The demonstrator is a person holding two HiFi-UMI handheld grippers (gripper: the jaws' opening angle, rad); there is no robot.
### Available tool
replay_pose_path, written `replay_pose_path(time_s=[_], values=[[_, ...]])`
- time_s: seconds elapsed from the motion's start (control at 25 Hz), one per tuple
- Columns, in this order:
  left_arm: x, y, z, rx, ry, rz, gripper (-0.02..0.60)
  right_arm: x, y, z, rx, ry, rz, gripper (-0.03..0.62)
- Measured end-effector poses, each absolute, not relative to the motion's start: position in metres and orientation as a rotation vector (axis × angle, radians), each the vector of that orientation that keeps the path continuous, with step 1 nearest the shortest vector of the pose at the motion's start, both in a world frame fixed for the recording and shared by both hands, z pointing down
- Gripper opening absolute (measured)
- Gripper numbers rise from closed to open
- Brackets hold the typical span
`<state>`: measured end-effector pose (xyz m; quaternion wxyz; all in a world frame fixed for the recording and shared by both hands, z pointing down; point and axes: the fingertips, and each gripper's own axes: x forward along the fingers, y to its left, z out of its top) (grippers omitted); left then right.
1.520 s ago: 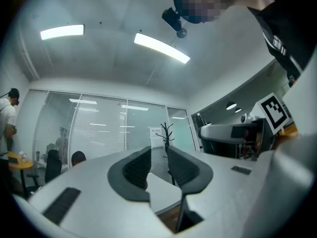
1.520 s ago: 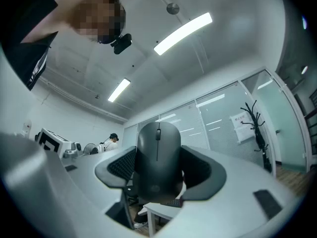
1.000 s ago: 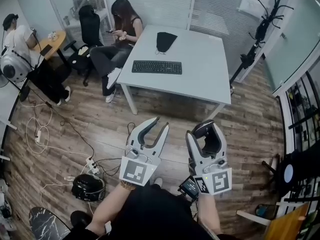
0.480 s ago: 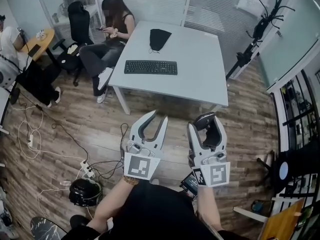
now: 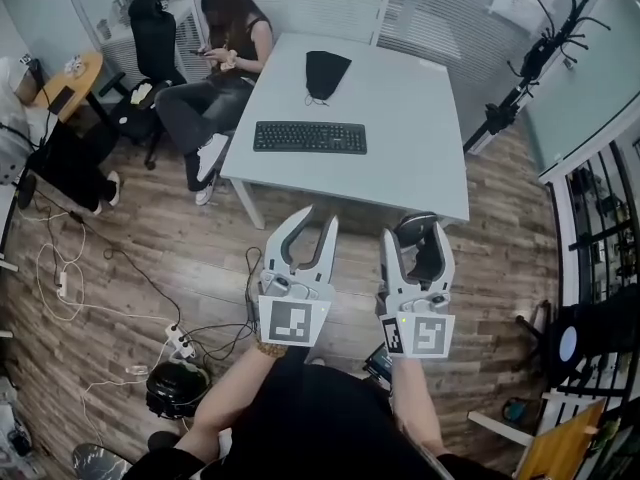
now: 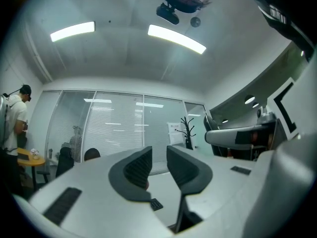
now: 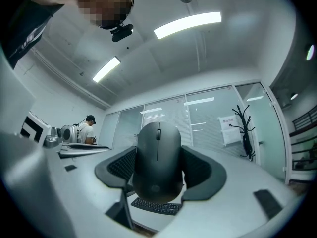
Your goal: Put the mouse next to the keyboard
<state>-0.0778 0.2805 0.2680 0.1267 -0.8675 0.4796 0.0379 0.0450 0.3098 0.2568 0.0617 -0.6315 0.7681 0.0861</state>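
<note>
The right claw is clamping the black mouse, which is covering part of the keyboard on the table ahead of it. The left claw, just beside, is keeping its 2 jaws apart, with nothing between them.

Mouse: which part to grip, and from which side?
Grip the mouse by its two long sides, mid-body, as the right gripper holds it: that's a narrow span that fits between the pads. Come in from the tail end, leaving the wheel clear.
</note>
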Motion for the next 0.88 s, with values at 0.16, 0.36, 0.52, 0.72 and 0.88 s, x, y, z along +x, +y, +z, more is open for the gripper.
replay_pose_path(time_s=[0.16,0.36,0.52,0.72,0.88], values=[[-0.086,0.254,0.270,-2.518,1.405,0.117,0.095,0.037,0.284,0.259,-1.963,2.299,0.285,0.285],[-0.099,0.231,0.272,-2.509,1.406,0.133,0.092,0.024,0.260,0.261,-1.990,2.310,0.299,0.285],[-0.107,0.216,0.278,-2.530,1.409,0.108,0.091,0.016,0.243,0.261,-2.011,2.305,0.310,0.285],[-0.111,0.201,0.278,-2.533,1.394,0.116,0.089,0.007,0.225,0.262,-2.028,2.290,0.318,0.285],[-0.112,0.192,0.279,-2.531,1.387,0.112,0.089,0.006,0.216,0.266,-2.038,2.292,0.310,0.285]])
